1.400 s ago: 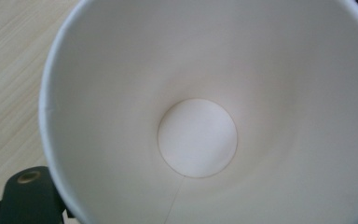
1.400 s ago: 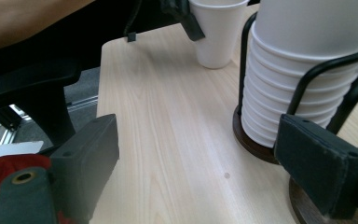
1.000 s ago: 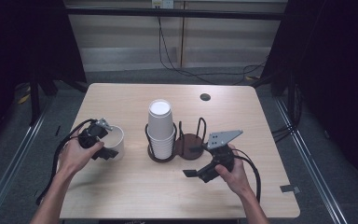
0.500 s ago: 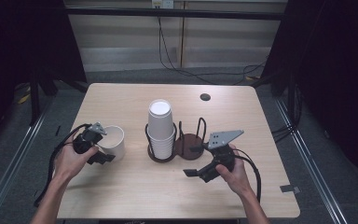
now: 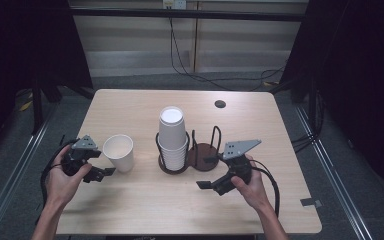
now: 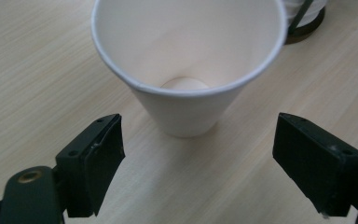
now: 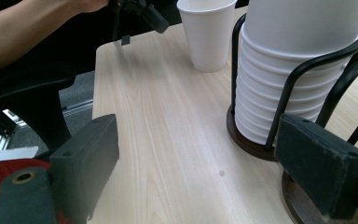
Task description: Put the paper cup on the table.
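Observation:
A single white paper cup (image 5: 119, 152) stands upright on the wooden table (image 5: 130, 210). My left gripper (image 5: 102, 162) sits just left of it, open. In the left gripper view the cup (image 6: 186, 56) stands a little beyond the gripper (image 6: 203, 140); its jaws have just been closing slightly with nothing between them. A tall stack of white cups (image 5: 172, 135) fills one side of a dark wire holder (image 5: 202, 152). My right gripper (image 5: 206, 172) is open near the holder's front right. In the right gripper view the gripper (image 7: 200, 149) faces the stack (image 7: 298, 70) and the lone cup (image 7: 207, 32).
A small dark round hole (image 5: 220, 104) marks the table's far right part. The holder's second ring (image 5: 215, 137) has no cups in it. The other hand and its gripper (image 7: 144, 11) show at the top of the right gripper view. Dark floor and cables surround the table.
My left gripper has drawn back to the left, away from the lone cup, which stays standing. The right hand has not moved.

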Available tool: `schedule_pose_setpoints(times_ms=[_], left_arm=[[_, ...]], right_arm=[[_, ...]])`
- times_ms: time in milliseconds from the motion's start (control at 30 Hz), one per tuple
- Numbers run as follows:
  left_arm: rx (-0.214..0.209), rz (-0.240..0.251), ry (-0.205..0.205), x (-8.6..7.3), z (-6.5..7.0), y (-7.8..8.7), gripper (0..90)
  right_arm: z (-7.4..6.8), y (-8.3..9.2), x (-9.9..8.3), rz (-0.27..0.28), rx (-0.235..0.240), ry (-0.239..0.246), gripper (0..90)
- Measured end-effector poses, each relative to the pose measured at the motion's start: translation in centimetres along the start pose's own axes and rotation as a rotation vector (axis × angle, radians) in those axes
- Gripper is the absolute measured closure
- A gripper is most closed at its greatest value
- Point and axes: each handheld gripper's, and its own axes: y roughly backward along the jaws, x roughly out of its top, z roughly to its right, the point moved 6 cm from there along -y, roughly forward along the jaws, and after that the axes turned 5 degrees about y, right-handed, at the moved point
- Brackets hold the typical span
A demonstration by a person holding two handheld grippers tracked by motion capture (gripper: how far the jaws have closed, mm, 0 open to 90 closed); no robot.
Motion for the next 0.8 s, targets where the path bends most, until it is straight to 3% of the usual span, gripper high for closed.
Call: schedule_pose_setpoints(times_ms=[33,267,367,433,500,567,667,733,800], left_arm=[[0.015,0.021,0.007,0.0,0.2,0.2,17.5],[0.013,0.176,0.04,0.3,2.6,1.7,17.9],[0.015,0.223,0.033,0.6,4.0,2.0,17.8],[-0.006,0.267,0.039,0.8,5.0,2.2,17.4],[-0.06,0.325,0.057,1.2,6.1,2.3,17.2],[-0.102,0.35,0.059,1.6,7.1,2.1,17.1],[-0.107,0.367,0.023,2.1,8.4,1.5,17.0],[-0.132,0.386,0.002,2.5,9.3,1.1,17.0],[-0.161,0.422,0.012,3.0,10.1,0.6,16.7]], right_arm=[[0.0,0.0,0.0,0.0,0.001,-0.001,13.6],[-0.1,0.4,-0.1,0.005,-0.014,-0.002,13.5],[0.0,0.4,-0.1,0.006,-0.016,-0.002,13.6],[-0.1,0.4,-0.1,0.004,-0.015,-0.002,13.6],[-0.1,0.4,-0.1,0.009,-0.015,-0.003,13.6],[-0.1,0.4,-0.1,0.009,-0.016,-0.004,13.6],[-0.2,0.5,-0.2,0.011,-0.019,-0.009,13.6],[-0.2,0.6,-0.2,0.017,-0.029,-0.007,13.6],[-0.3,0.6,-0.3,0.022,-0.028,-0.012,13.6]])
